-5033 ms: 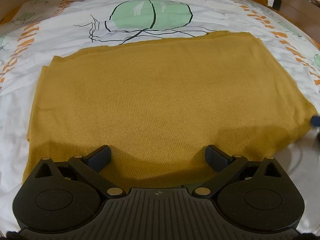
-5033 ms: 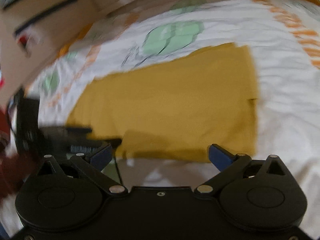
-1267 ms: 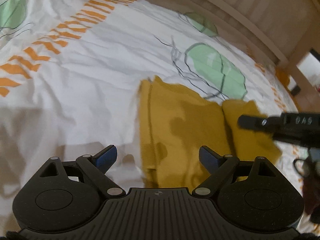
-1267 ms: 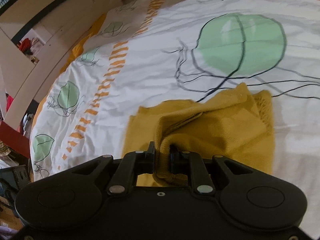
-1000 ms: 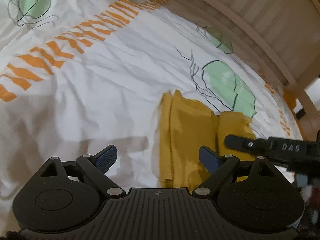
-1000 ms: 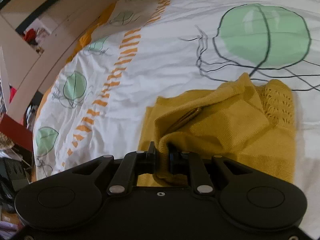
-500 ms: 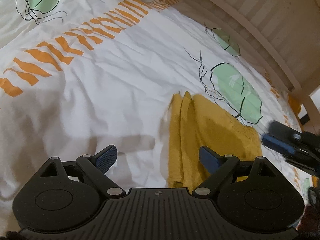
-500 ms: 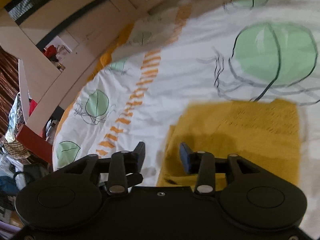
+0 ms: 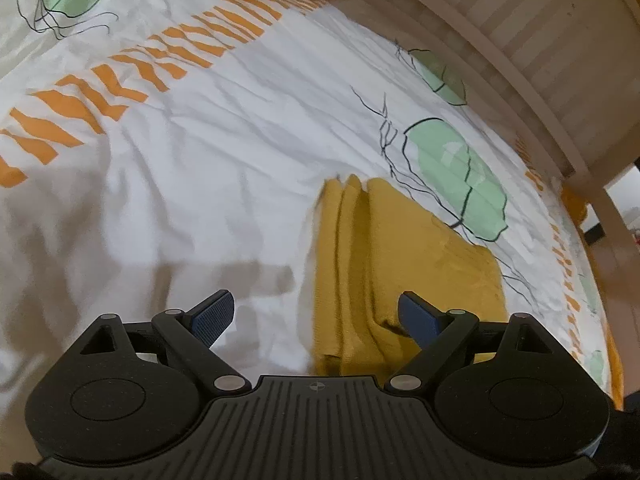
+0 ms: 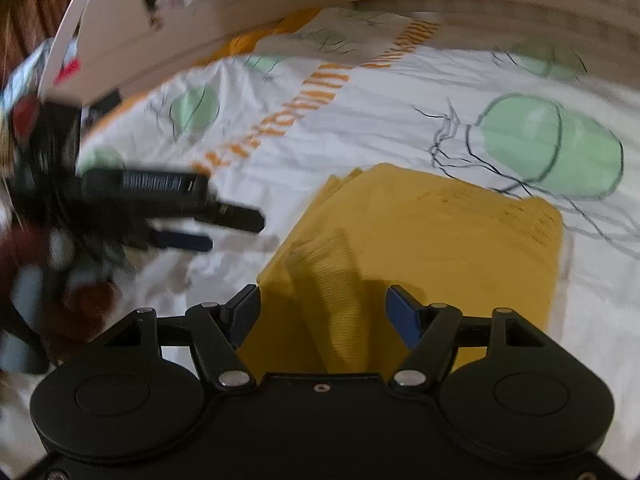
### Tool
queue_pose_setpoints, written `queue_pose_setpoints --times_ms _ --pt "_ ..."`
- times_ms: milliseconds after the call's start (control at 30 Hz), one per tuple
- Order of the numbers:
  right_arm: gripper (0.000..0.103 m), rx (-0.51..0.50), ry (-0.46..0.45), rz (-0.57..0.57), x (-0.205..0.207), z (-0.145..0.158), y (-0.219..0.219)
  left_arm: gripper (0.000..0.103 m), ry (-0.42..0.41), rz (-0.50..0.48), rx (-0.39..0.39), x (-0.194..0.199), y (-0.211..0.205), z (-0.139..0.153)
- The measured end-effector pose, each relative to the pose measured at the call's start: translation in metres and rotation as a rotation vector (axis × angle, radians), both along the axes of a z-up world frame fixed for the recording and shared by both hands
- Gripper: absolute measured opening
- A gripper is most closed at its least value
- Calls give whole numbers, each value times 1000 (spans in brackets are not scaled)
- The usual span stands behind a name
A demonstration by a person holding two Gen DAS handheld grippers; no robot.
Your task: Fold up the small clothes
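Bedsheet [image 9: 224, 168], white with green leaf prints and rows of orange dashes, covers the whole bed; a slatted wooden bed frame [image 9: 532, 40] borders its far edge in the left wrist view. Sheet is creased all over.

Mustard knit garment [image 9: 400, 264] lies flat on the sheet, folded into a compact rectangle, well in from the orange-dashed border and just beside the large green leaf print. Its stacked fold edges show as several parallel layers along the side facing the open white area of the sheet. In the right wrist view a looser flap of the same knit rests on top near the camera; this region is blurred.

Left gripper [image 9: 316, 318]: jaws spread wide, nothing between the pads. It hangs above the sheet, one blue pad over bare white fabric, the other over the garment's near edge. No contact visible.

Right gripper [image 10: 324, 316]: jaws have just been opening and now stand apart. The garment lies below and between the fingers, but the pads do not press on it. Left gripper appears as a blurred dark shape at this view's left.
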State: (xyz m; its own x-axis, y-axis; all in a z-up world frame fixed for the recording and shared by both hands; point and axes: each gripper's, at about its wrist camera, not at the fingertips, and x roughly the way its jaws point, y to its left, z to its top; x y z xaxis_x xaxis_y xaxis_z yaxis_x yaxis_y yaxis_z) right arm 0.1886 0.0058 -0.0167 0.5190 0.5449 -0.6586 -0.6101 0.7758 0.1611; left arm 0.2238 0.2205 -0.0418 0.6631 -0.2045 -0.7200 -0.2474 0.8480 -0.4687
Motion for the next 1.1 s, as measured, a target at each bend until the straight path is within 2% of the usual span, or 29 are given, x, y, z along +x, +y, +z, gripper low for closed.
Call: queue_pose_setpoints --times_ms 67,100,133,167,200,467,667,833,867,900,933,1033,1067,1100 --pt "71 -47 -45 16 0 -3 11 89 -3 -19 -7 1 -2 4" --pt "64 -58 -62 24 0 -4 15 89 -2 -29 -12 2 -4 6" --pt "27 -63 -69 34 0 -4 18 89 -1 -40 -22 4 -5 8" --pt "14 -63 -64 45 -1 -5 19 89 1 -50 -33 6 -6 10" --pt "10 -51 -53 51 -2 -5 17 89 3 -63 -49 9 -7 12" --pt "10 6 -104 19 -19 6 -8 89 59 -139 -213 44 -17 14" --pt "10 45 -103 3 -21 11 -20 89 116 -211 -219 74 -37 6" --pt "10 59 -95 0 -20 10 -24 89 146 -209 -194 96 -41 -4" --pt "10 61 -94 1 -20 10 -24 85 144 -209 -189 100 -41 -6" --pt "10 61 -94 2 -20 10 -25 74 139 -209 -184 104 -41 -7" --pt "10 60 -94 3 -20 10 -26 69 139 -207 -179 107 -41 -8" --pt "11 53 -98 6 -20 10 -23 27 124 -211 -137 110 -44 -10" --pt "11 49 -101 7 -20 9 -23 8 106 -224 -114 108 -47 -9" --pt "11 45 -107 8 -21 9 -22 8 82 -240 -90 104 -49 -5"
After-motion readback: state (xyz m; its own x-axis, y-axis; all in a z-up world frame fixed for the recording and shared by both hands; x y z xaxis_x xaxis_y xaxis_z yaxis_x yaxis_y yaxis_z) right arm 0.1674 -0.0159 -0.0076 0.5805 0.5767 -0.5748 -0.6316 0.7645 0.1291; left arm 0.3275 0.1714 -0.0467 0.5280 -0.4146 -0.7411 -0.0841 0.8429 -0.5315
